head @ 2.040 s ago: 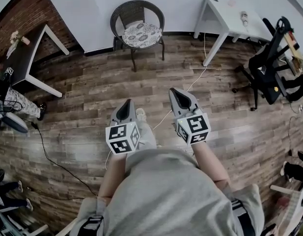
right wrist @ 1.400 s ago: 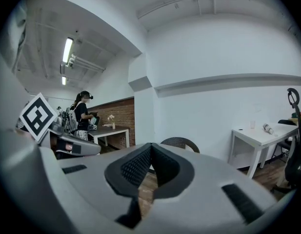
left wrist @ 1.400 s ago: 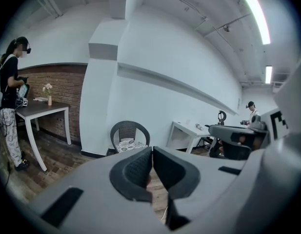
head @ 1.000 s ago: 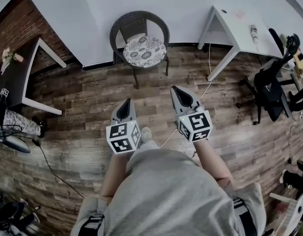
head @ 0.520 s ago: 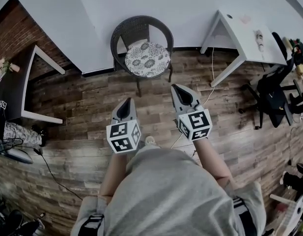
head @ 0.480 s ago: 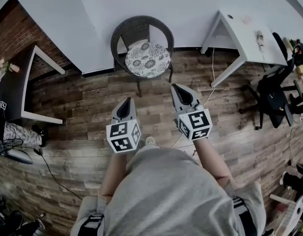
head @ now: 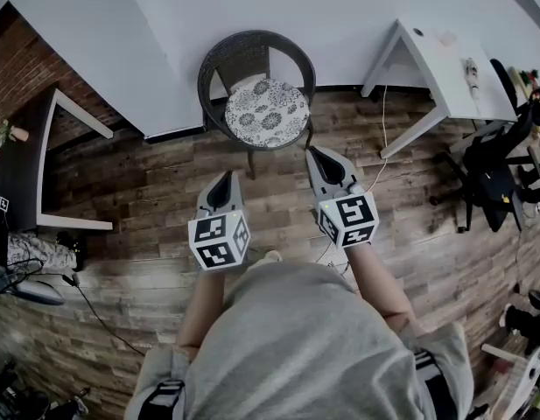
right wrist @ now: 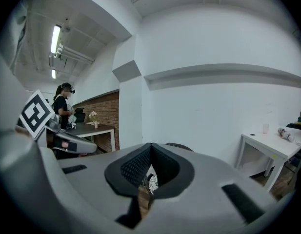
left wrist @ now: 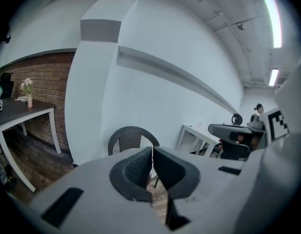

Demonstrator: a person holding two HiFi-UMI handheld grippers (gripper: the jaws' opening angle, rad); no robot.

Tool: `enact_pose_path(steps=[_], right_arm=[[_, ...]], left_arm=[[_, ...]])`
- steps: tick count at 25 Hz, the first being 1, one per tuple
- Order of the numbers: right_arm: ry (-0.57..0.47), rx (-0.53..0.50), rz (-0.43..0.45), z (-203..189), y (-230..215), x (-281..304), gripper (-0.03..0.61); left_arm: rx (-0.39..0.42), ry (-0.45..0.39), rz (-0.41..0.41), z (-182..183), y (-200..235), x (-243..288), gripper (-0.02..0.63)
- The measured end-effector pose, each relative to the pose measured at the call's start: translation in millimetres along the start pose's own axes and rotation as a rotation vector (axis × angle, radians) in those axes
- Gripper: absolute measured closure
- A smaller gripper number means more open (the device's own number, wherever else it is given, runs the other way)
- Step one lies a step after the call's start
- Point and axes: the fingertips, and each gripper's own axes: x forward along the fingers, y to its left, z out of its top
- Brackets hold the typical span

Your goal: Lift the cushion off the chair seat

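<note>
A round patterned cushion lies on the seat of a dark wicker chair that stands against the white wall. Both grippers hang over the wooden floor just short of the chair, touching nothing. My left gripper is shut and empty, near the chair's front left leg. My right gripper is shut and empty too, close to the seat's right edge. In the left gripper view the chair back rises behind the closed left gripper. In the right gripper view a sliver of cushion shows below the closed right gripper.
A white table stands right of the chair, with a cable trailing over the floor by its leg. An office chair is at far right. A dark table stands left by the brick wall. A person stands beside it.
The chair and cushion have drawn closer in the head view as both grippers moved forward together toward them. Both stay shut and empty.
</note>
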Motion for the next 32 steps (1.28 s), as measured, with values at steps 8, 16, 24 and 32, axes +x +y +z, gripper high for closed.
enact_pose_path(steps=[8, 16, 24, 32], right_arm=[[0.028, -0.006, -0.008, -6.5, -11.8, 30.8, 0.578], [0.089, 0.017, 0.012, -38.8, -43.3, 71.2, 0.578], [0.185, 0.001, 0.058, -90.6, -88.1, 143.9, 0.578], [0.281, 0.022, 0.062, -151.5, -133.4, 208.1, 0.578]], left_arm=[[-0.001, 0.008, -0.008, 7.5, 12.1, 27.1, 0.604], [-0.022, 0.038, 0.018, 0.0, 16.0, 65.2, 0.604], [-0.057, 0.079, 0.055, -4.2, 28.6, 135.4, 0.604], [-0.070, 0.133, 0.059, -15.5, 36.7, 205.1, 0.604]])
